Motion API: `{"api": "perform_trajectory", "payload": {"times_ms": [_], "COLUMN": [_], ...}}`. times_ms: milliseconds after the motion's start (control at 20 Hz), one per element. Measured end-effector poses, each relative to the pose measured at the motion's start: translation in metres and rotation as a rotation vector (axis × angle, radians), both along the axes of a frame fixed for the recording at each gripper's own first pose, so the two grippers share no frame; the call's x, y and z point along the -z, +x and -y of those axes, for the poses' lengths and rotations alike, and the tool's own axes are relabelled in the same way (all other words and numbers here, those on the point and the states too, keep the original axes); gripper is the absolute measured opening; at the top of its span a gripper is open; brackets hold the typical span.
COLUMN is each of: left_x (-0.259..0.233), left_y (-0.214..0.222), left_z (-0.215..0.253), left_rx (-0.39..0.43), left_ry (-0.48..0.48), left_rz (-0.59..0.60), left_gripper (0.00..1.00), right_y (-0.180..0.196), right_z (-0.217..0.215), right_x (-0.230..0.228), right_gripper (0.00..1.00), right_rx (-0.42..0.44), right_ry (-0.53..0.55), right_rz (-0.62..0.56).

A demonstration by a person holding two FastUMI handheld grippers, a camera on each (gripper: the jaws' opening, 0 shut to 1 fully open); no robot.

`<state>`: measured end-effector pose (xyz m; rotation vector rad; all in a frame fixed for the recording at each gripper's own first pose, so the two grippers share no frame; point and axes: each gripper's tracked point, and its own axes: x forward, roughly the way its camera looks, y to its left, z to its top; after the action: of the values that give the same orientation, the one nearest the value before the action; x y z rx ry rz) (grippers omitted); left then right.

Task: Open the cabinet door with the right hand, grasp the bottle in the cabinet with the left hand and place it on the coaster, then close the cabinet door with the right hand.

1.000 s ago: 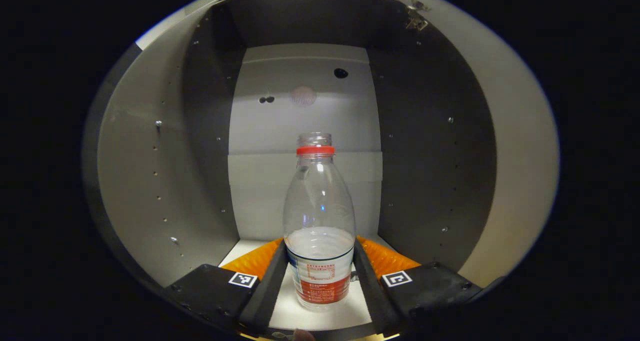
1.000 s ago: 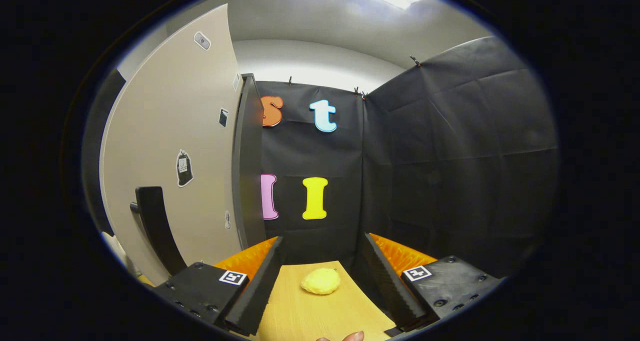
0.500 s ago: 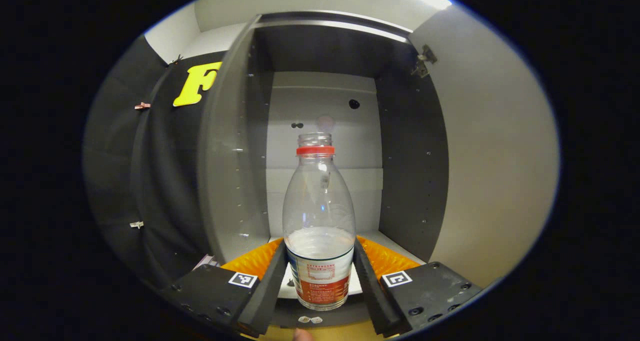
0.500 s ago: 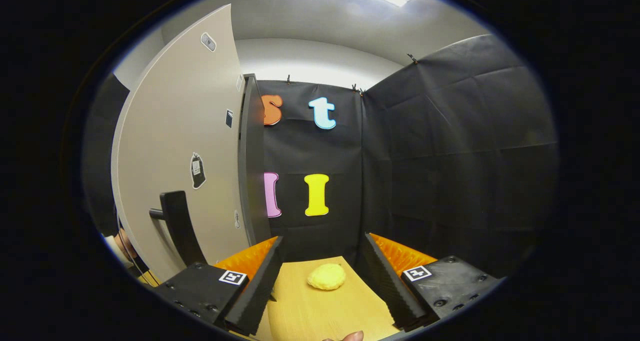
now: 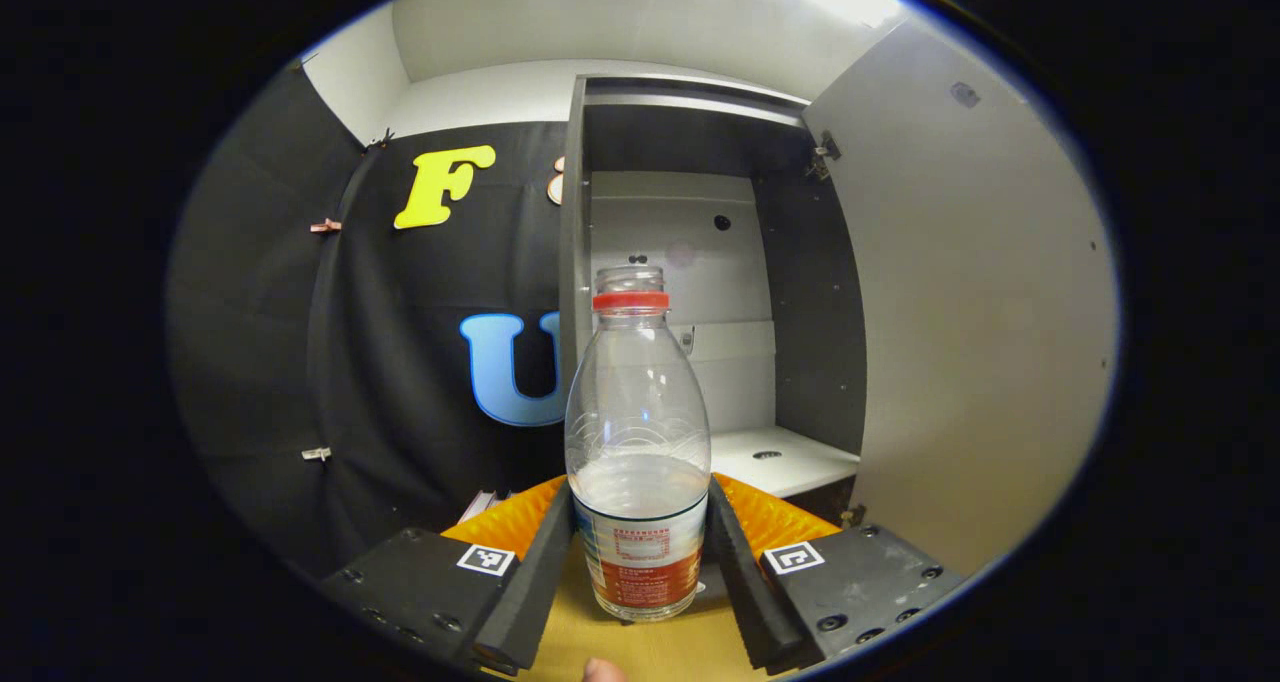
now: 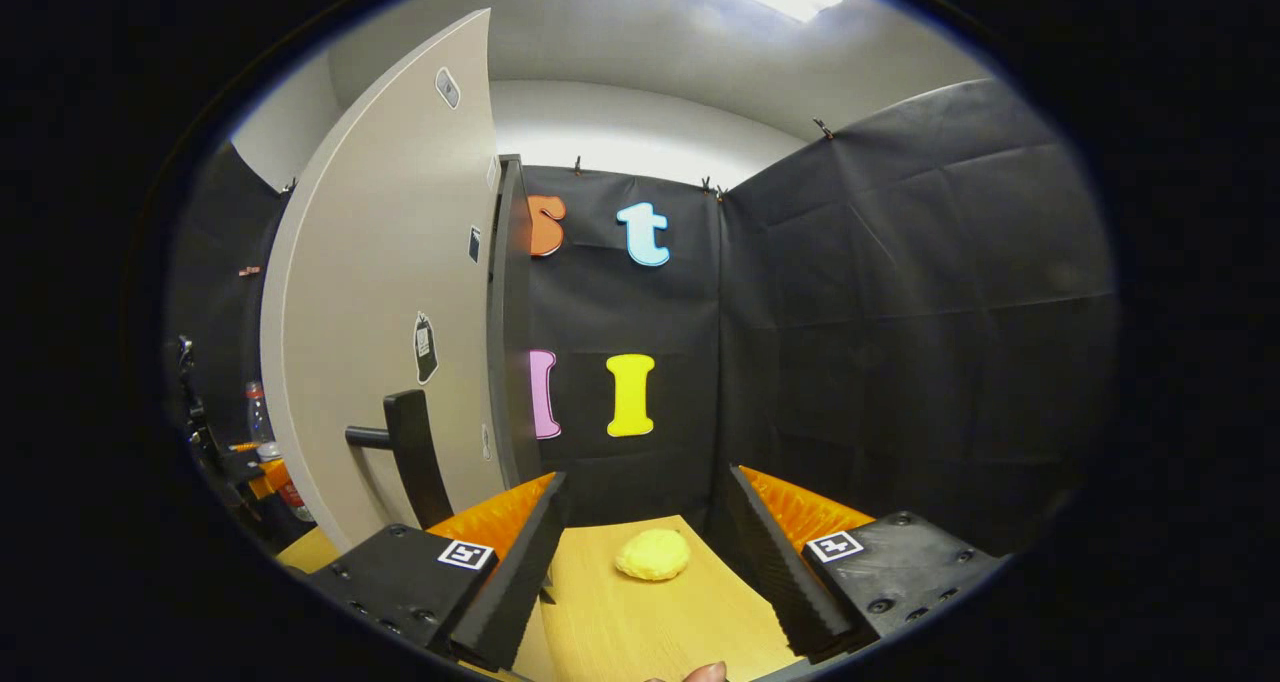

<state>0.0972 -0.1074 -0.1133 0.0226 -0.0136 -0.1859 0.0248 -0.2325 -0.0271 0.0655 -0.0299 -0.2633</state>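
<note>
In the left gripper view my left gripper is shut on a clear plastic bottle with a red neck ring, no cap and a red label. The bottle stands upright between the fingers, out in front of the open cabinet, above the wooden table. The cabinet door stands swung open on the right. In the right gripper view my right gripper is open with nothing between its fingers, beside the open door and its dark handle. The bottle and left gripper show small at far left.
A yellow lumpy object lies on the wooden table just ahead of my right gripper. The cabinet's white shelf sits behind the bottle. Black cloth walls close the booth on the left and right.
My left gripper has pulled back out of the cabinet with the bottle held in it; the cabinet now stands farther off. My right gripper has shifted slightly, so the door handle sits nearer.
</note>
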Motion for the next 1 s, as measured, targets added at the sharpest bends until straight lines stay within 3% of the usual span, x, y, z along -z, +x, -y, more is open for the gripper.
{"api": "perform_trajectory", "payload": {"times_ms": [600,1000], "left_x": [0.161,0.263], "left_y": [-0.086,-0.097], "left_z": [-0.024,-0.035], "left_rx": [0.086,0.111], "left_ry": [0.036,0.036], "left_rz": [-0.036,-0.1], "left_gripper": [0.78,0.78], "right_y": [-0.024,-0.027], "right_z": [0.001,0.014], "right_x": [0.017,0.025], "right_gripper": [0.98,0.97], "right_rx": [0.08,0.156], "right_ry": [-0.044,0.02], "right_rz": [-0.016,-0.038]}}
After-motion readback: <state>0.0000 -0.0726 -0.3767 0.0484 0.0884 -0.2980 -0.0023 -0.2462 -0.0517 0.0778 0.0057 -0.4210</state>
